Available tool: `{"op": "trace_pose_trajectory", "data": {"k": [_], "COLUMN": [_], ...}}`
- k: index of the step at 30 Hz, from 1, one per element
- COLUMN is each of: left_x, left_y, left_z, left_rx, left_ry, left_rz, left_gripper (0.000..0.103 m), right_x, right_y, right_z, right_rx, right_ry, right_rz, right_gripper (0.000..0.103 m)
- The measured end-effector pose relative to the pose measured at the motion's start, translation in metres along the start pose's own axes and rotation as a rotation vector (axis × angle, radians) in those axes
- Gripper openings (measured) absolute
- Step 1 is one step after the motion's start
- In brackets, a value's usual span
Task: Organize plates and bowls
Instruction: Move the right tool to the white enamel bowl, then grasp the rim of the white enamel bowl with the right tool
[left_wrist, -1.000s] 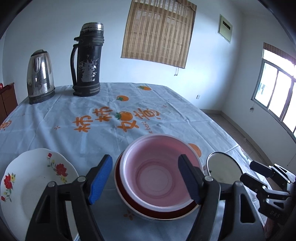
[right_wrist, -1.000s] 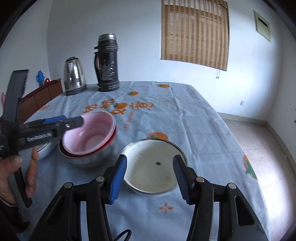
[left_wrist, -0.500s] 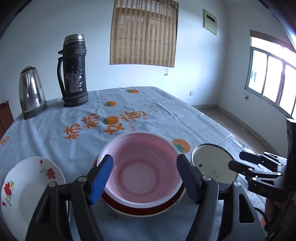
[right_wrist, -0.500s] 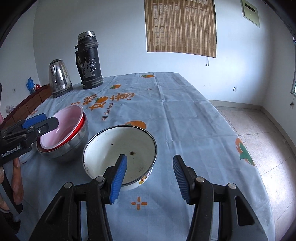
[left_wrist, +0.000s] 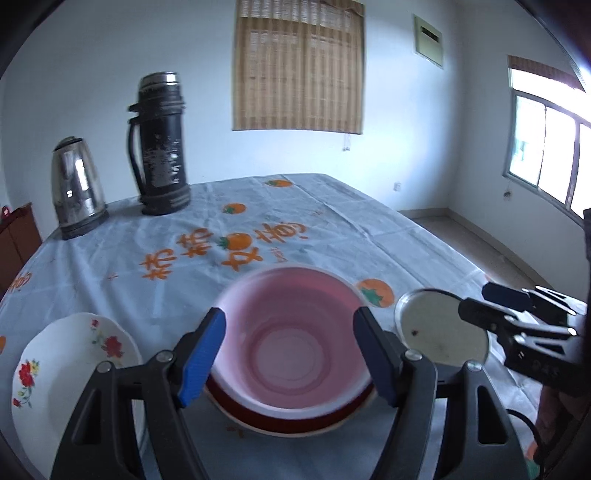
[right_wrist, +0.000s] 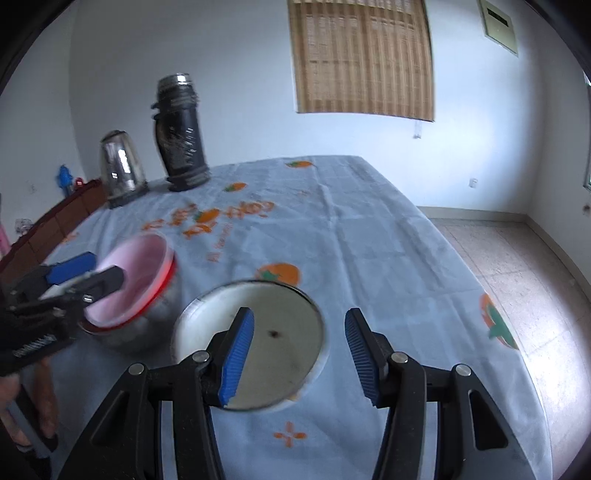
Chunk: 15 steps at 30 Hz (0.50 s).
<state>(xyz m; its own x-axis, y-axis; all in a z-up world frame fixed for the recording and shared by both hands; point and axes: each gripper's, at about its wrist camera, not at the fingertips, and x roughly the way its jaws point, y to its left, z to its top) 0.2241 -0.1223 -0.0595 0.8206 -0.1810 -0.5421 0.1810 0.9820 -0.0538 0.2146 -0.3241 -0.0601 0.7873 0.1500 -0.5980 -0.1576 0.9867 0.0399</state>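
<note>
**Two grippers poised over bowls, nothing taken up yet**

Left gripper (left_wrist: 290, 354): blue pads apart, straddling the pale pink plastic bowl (left_wrist: 291, 343), which sits nested in a red-rimmed steel bowl (right_wrist: 147, 325) on the tabletop (left_wrist: 332, 229). Pads look clear of the rim on both sides; no grip.

Right gripper (right_wrist: 299, 354): pads apart, one hanging over the inside of the white enamel bowl with a dark rim (right_wrist: 251, 325), the other outside its right wall. The rim lies between them, not pinched. This bowl stands just beside the nested pair.

White floral plate with a scalloped edge (left_wrist: 70, 362): flat on the tabletop to the left of the stack, untouched.

Handling, my guess: the pink bowl is light and a bit flexible, likely to lift free of the steel one. The enamel bowl is stiff, slick and chips easily; best pinched across its wall at the rim. The plate looks breakable and offers only a thin edge.

Surface: pale blue cloth printed with oranges and lettering, creased, could slide. A steel electric kettle (left_wrist: 75, 188) and a tall black thermos flask (left_wrist: 160, 144) stand at the far end. White walls, bamboo blind (left_wrist: 299, 66), bright window on the right.
</note>
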Motion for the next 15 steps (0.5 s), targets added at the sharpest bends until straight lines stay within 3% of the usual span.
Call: {"op": "trace_pose_trajectory", "data": {"k": [5, 9, 15], "left_x": [-0.003, 0.000, 0.008], "left_y": [0.041, 0.056, 0.053], "left_z": [0.005, 0.005, 0.003], "left_rx": [-0.099, -0.130, -0.120], "left_ry": [-0.036, -0.031, -0.002], "left_rz": [0.110, 0.127, 0.104], "left_gripper": [0.073, 0.073, 0.073], "right_x": [0.010, 0.034, 0.052], "right_y": [0.049, 0.074, 0.077], "right_z": [0.025, 0.033, 0.030], "right_rx": [-0.087, -0.148, -0.150], "right_ry": [-0.020, 0.019, 0.054], "right_rz": [0.083, 0.066, 0.063], "right_gripper": [0.054, 0.054, 0.054]}}
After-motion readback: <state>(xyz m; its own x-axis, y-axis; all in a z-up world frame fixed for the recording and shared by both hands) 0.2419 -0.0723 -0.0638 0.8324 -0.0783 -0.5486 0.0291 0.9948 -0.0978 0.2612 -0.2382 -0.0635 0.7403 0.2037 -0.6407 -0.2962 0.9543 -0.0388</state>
